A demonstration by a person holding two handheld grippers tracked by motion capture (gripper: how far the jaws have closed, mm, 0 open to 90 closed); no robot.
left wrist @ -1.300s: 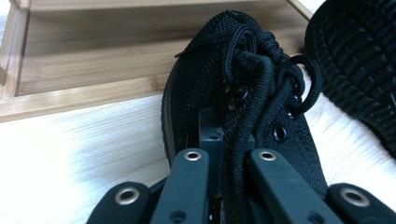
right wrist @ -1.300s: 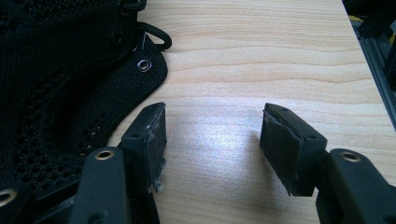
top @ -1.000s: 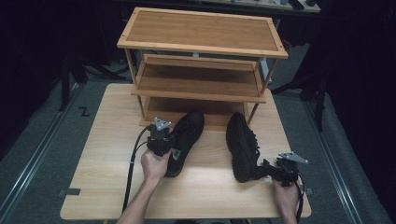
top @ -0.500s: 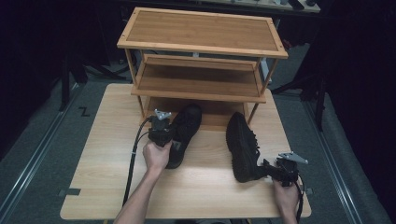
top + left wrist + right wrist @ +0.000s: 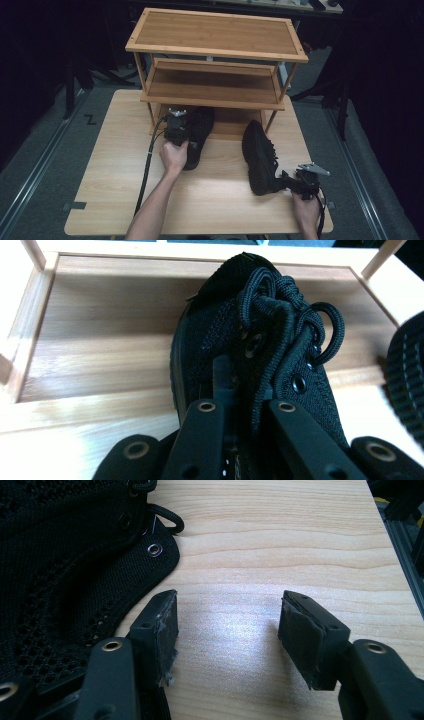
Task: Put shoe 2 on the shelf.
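Observation:
A black lace-up shoe [image 5: 201,134] stands upright with its toe under the lowest tier of a wooden shoe rack [image 5: 215,50]. My left gripper [image 5: 176,127] is shut on that shoe; in the left gripper view the gripper [image 5: 240,390] pinches the collar by the laces, with the shoe [image 5: 210,330] pointing onto the bottom shelf [image 5: 100,350]. A second black shoe [image 5: 260,155] lies on its side at the table's right. My right gripper [image 5: 298,182] sits at its heel. In the right gripper view it [image 5: 227,615] stands open over bare wood, the mesh shoe [image 5: 60,555] beside its left jaw.
The rack stands at the far side of the wooden table [image 5: 115,190] and has a middle shelf [image 5: 210,90] and a top shelf. The second shoe's sole [image 5: 407,385] shows at the right of the left gripper view. The table's right edge [image 5: 385,535] lies near the right gripper.
My left gripper has pushed its shoe away from the person toward the rack, so the toe now reaches under the lowest tier. The right gripper and the second shoe have stayed put.

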